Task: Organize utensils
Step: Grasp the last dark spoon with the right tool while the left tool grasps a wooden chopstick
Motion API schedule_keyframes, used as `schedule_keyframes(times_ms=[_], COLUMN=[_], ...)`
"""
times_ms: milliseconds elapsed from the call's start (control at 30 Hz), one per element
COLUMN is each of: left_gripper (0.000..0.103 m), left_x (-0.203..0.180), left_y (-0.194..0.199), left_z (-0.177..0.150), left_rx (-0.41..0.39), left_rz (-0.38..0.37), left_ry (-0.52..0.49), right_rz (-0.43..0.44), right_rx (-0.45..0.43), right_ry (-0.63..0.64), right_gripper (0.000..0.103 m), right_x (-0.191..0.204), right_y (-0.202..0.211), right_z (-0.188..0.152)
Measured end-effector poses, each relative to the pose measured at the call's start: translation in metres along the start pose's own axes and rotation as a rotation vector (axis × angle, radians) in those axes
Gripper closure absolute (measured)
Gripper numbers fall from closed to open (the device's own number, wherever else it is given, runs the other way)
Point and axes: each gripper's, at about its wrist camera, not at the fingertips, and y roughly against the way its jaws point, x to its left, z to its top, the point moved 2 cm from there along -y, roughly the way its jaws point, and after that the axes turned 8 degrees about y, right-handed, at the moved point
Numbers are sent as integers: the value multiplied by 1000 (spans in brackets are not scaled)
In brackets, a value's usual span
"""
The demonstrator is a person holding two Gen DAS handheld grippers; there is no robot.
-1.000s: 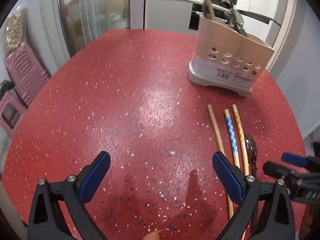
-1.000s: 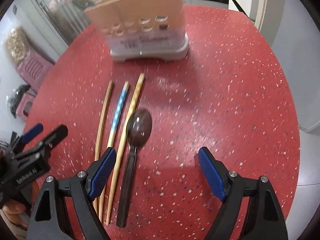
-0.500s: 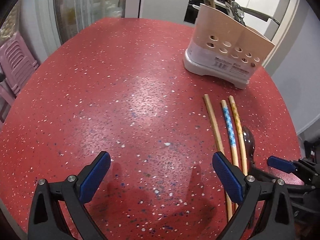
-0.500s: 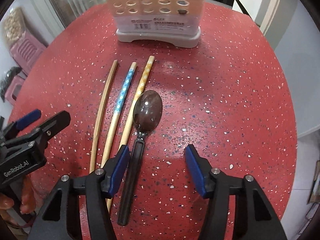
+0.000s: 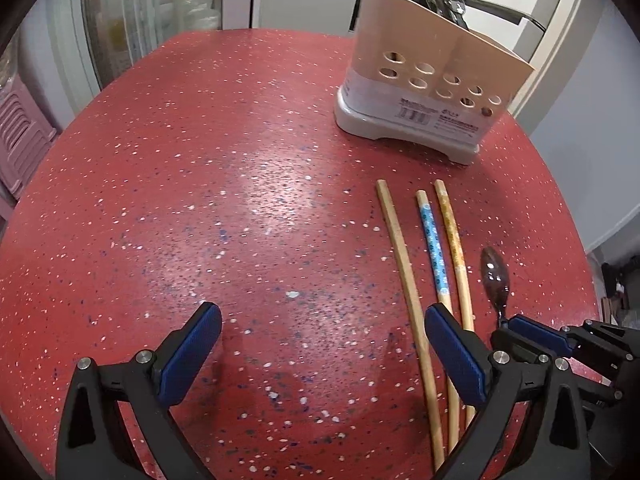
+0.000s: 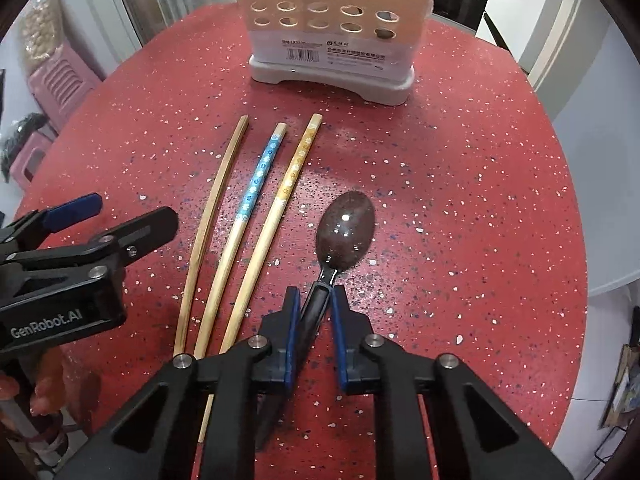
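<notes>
A dark spoon (image 6: 346, 226) lies on the red speckled table, bowl toward a beige utensil holder (image 6: 334, 24). My right gripper (image 6: 315, 300) is shut on the spoon's black handle, low at the table. Three chopsticks lie side by side left of the spoon: a plain one (image 6: 212, 216), a blue-patterned one (image 6: 248, 204) and a yellow-patterned one (image 6: 276, 208). My left gripper (image 5: 320, 344) is open and empty above the table, left of the chopsticks (image 5: 436, 256). In the left wrist view the spoon (image 5: 494, 274) and holder (image 5: 432, 88) show at the right.
The holder (image 5: 432, 88) has several utensils standing in it. The red table (image 5: 200, 180) is round, with its edge close on the right (image 6: 580, 240). Pink plastic stools (image 6: 60, 76) stand beyond the left edge. Kitchen cabinets are behind.
My right gripper moved forward over the spoon's handle and closed from wide open onto it. My left gripper drifted a little forward and stayed open.
</notes>
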Motion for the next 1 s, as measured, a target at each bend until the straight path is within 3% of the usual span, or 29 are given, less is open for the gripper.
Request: schedule_keyframes(times_ms=[567,633,767,867,933,1000], left_gripper=[2,8,23,48,68,69], left_x=[-48,-55,-69,-84,-89,-89], left_y=[-30,-32,-33,-34,-35,-33], left_z=[9,10,13,13,12,11], left_rx=[75,90,114,120,119,112], left_rz=[113,109,91,72,69,63], left_ry=[-133,-148,-189,-224,-239,-240], right_rz=[129,153,165,199,209,207], right_rx=[-50,-63,-68,-45,-28,-21], right_ry=[-26,-39,-45,-49,-51,-45], right_gripper=[93,100,101,101,98,90], right_x=[-31,-35,-43,-47,-49,-49], right_y=[-1,1,2,-1,-2,-2], right_z=[-5,-6,-7,-6,-4,-4])
